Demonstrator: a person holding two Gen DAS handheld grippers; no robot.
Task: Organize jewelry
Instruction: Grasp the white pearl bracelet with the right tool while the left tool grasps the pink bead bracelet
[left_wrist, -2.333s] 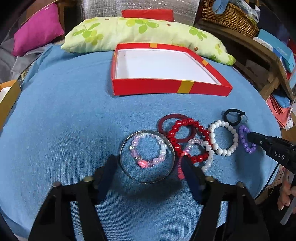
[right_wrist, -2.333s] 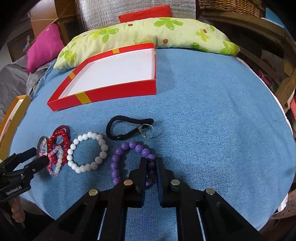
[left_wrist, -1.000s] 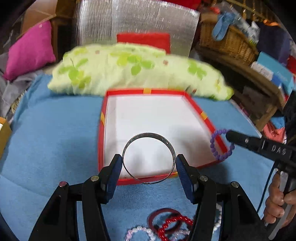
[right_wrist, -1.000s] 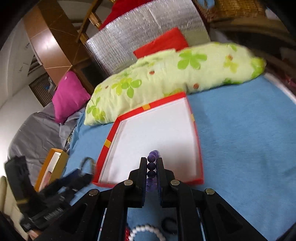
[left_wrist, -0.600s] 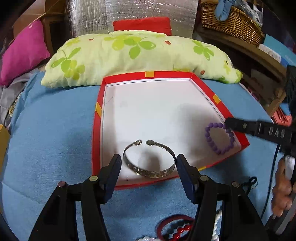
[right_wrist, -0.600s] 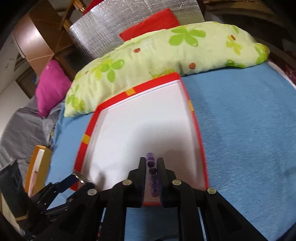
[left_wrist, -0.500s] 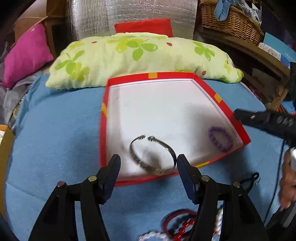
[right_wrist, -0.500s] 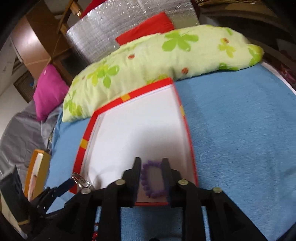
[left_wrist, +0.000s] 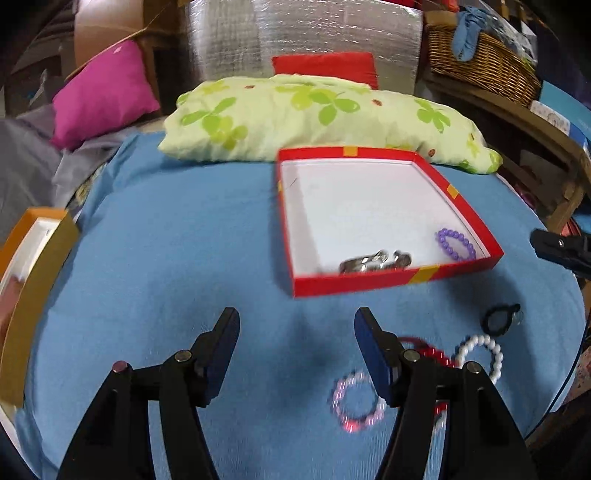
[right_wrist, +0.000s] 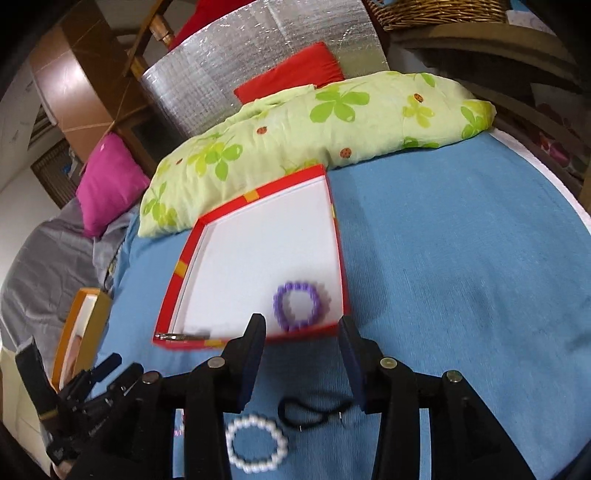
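A red box (left_wrist: 391, 281) with a white floor sits on a blue-covered bed (left_wrist: 177, 236), just in front of a green floral pillow (left_wrist: 317, 114). Inside it, near the front wall, lie a silver bangle (left_wrist: 373, 261) toward the left and a purple bracelet (right_wrist: 300, 305) in the right corner, apart from each other. The left tongs (left_wrist: 295, 343) hang wide open over bare blue cloth in front of the box, gripping nothing. The right tongs (right_wrist: 302, 350) are opening, with nothing pinched between them; the purple bracelet lies just beyond their tips. Outside the box, on the near side of the bed, lie a white bracelet (right_wrist: 256, 446), a black hair tie (right_wrist: 314, 410), a pink bracelet (left_wrist: 356, 402) and red beads (left_wrist: 432, 350) partly hidden behind the left tongs. An orange box (left_wrist: 37, 273) sits at the bed's left edge.
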